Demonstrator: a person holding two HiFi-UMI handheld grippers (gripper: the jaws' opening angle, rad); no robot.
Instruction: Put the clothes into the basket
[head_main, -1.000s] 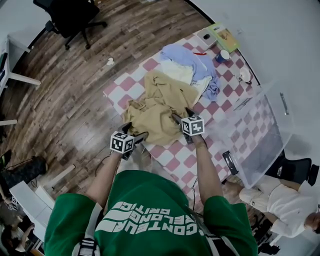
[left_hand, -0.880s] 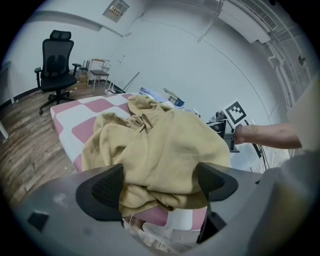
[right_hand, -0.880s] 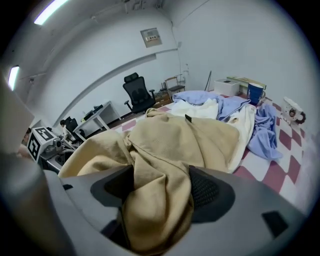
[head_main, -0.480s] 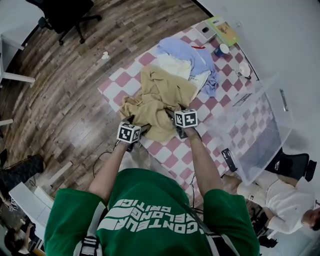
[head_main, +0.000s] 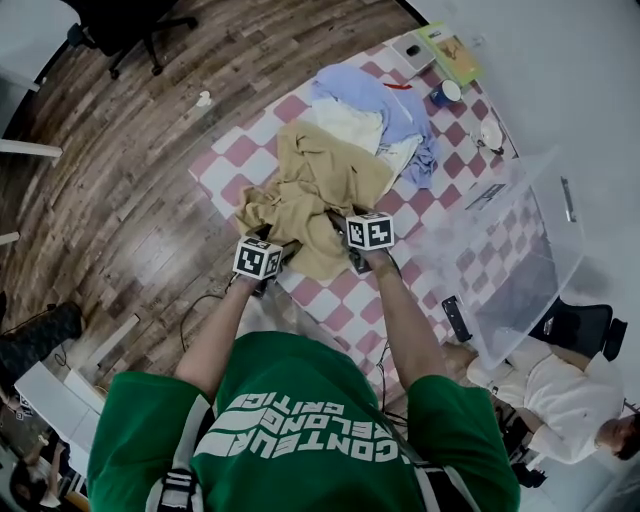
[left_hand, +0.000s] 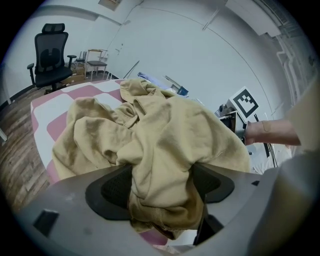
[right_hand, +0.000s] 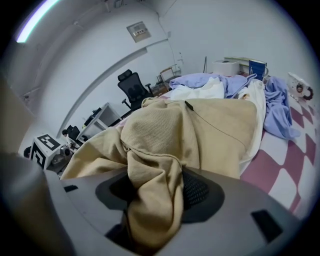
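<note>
1. Left gripper, lower left of centre in the head view: jaws wide and closing. A bunched fold of the tan garment fills the gap and touches both pads.
2. The tan garment lies crumpled mid-frame on the checked surface, and its near hem reaches both grippers.
3. Right gripper, just right of centre: jaws closing and narrower than the left's. A fold of the same garment is pinched between them.
4. Upper centre: white garment and blue garment are heaped together, touching the tan one.
5. Right of frame: clear basket sits on the surface near the right gripper. The checks show through its walls.
</note>
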